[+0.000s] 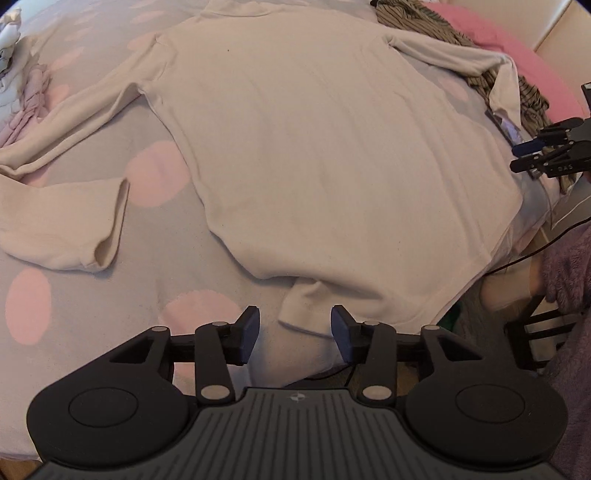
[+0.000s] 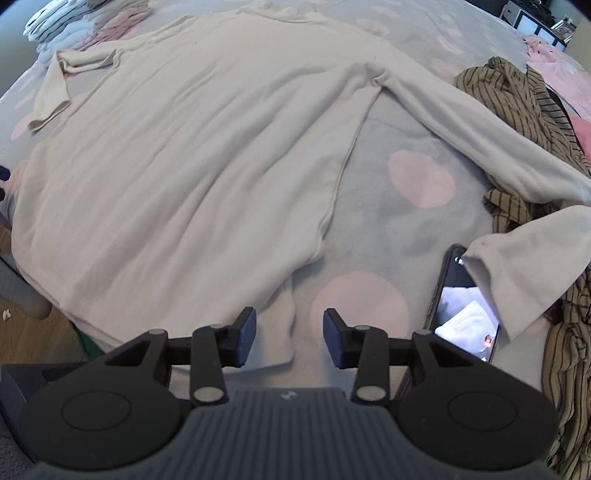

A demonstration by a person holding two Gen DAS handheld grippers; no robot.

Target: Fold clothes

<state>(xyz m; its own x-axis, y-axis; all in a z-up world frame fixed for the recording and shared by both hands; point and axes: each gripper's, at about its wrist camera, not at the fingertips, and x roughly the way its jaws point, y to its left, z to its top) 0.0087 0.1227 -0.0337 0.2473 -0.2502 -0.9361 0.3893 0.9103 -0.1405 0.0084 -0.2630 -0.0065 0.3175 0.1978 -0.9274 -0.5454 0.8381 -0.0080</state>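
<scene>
A cream long-sleeved top (image 1: 314, 147) lies spread flat on a grey bedspread with pink dots (image 1: 155, 173). My left gripper (image 1: 294, 334) is open, its jaws on either side of the top's left bottom hem corner. My right gripper (image 2: 289, 334) is open over the right bottom hem corner of the top (image 2: 184, 155). The right gripper also shows at the right edge of the left wrist view (image 1: 532, 155). One sleeve (image 1: 62, 206) is bent back on the left; the other sleeve (image 2: 517, 258) bends over a phone.
A phone (image 2: 465, 310) with a lit screen lies on the bed right of my right gripper. A striped brown garment (image 2: 524, 122) is heaped at the right, pink bedding (image 1: 517, 55) beyond. Folded clothes (image 2: 66, 22) sit far left. Wooden floor (image 2: 37, 332) lies below the bed edge.
</scene>
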